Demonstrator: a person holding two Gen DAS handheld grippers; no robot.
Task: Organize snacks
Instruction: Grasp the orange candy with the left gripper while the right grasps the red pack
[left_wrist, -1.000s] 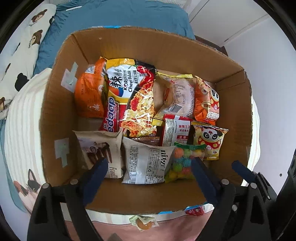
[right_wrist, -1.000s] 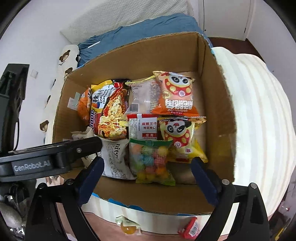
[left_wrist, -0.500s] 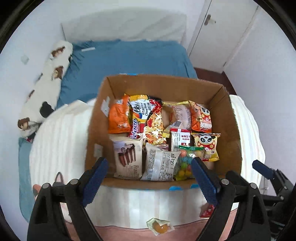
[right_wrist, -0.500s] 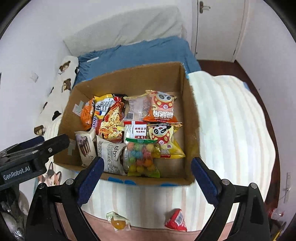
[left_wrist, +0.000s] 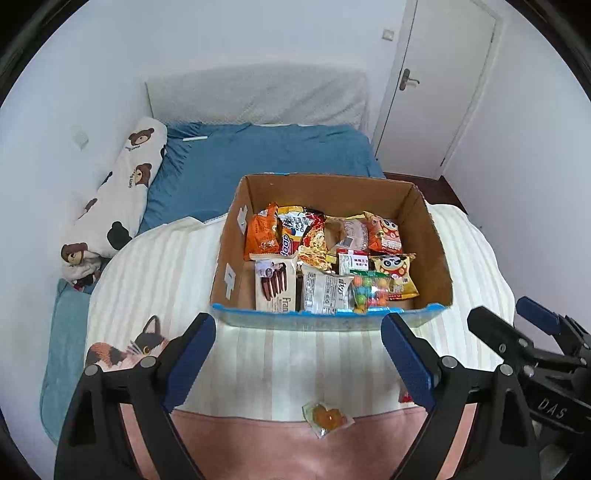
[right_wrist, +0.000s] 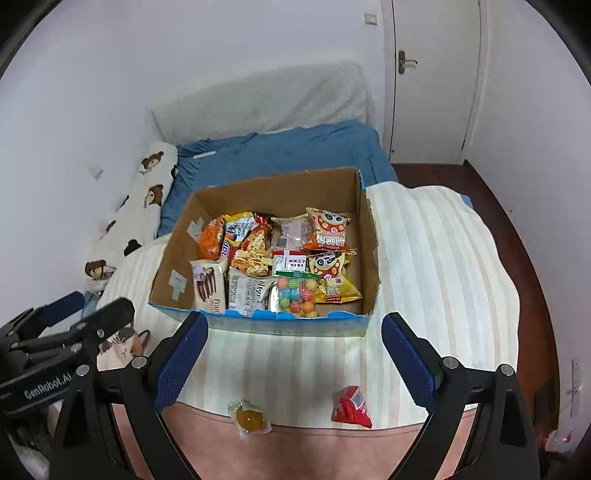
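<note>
A cardboard box (left_wrist: 436, 236) (right_wrist: 369, 236) stands on a striped blanket and holds several snack packets, among them a colourful candy bag (left_wrist: 369, 293) (right_wrist: 297, 295) at the front. Two snacks lie loose on the blanket in front of the box: a clear-wrapped orange sweet (left_wrist: 327, 417) (right_wrist: 249, 417) and a small red packet (right_wrist: 351, 404). My left gripper (left_wrist: 297, 363) is open and empty, well back from the box. My right gripper (right_wrist: 295, 363) is open and empty too, above the loose snacks.
The striped blanket (right_wrist: 443, 266) with a cat print (left_wrist: 125, 349) covers the bed's near end. Blue bedding (left_wrist: 266, 155) and a bear-print pillow (left_wrist: 118, 195) lie behind the box. A white door (right_wrist: 432, 74) stands at the back right, with dark floor (right_wrist: 517, 236) to the right.
Both grippers have pulled back and up from the box, which now looks much smaller. The loose sweet and red packet have come fully into view. Both stay open.
</note>
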